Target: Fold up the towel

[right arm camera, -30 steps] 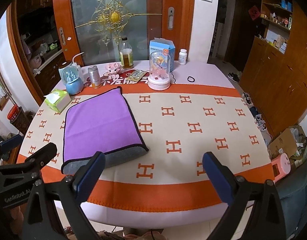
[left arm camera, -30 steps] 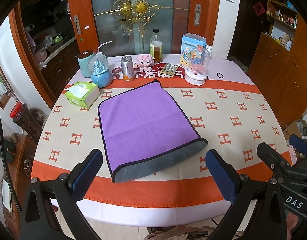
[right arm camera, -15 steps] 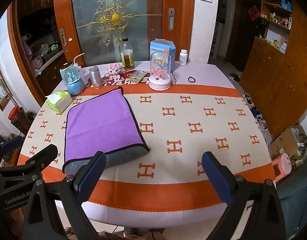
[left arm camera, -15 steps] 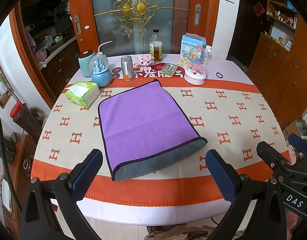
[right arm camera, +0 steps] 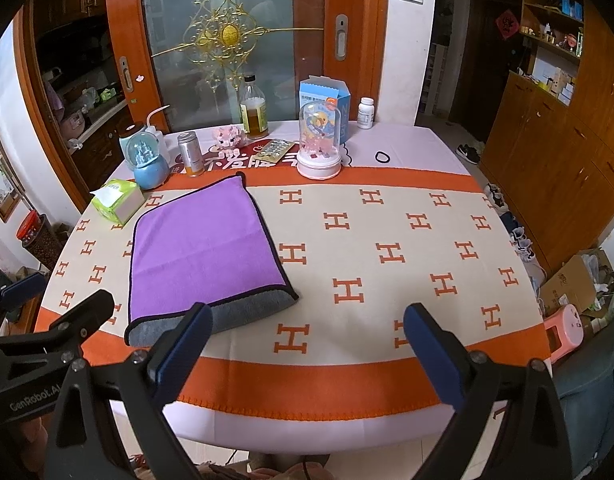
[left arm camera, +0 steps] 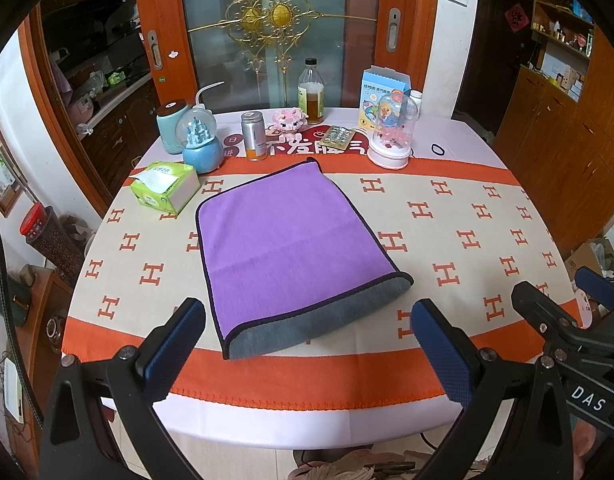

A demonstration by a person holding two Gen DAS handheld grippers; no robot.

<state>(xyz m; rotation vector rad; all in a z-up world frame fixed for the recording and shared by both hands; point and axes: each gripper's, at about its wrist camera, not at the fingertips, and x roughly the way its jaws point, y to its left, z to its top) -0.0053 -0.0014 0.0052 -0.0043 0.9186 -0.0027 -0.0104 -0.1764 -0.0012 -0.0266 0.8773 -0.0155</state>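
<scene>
A purple towel [left arm camera: 283, 248] with a dark hem lies folded flat on the table, its grey underside showing along the near edge. It also shows in the right wrist view [right arm camera: 203, 252], left of centre. My left gripper [left arm camera: 307, 344] is open and empty, held off the table's near edge in front of the towel. My right gripper [right arm camera: 307, 344] is open and empty, held off the near edge to the right of the towel. The right gripper also shows at the right edge of the left wrist view [left arm camera: 567, 320].
The round table [left arm camera: 487, 240] has an orange and cream cloth. Along its far side stand a green tissue pack [left arm camera: 165, 186], a blue snow globe [left arm camera: 201, 146], a can [left arm camera: 253, 136], a bottle [left arm camera: 311, 98], a domed toy [left arm camera: 391, 136] and a blue box [left arm camera: 381, 88]. A hair tie [right arm camera: 382, 156] lies at the far right.
Nothing has visibly changed apart from a slight camera drift; both grippers stay open at the near edge and the towel lies still.
</scene>
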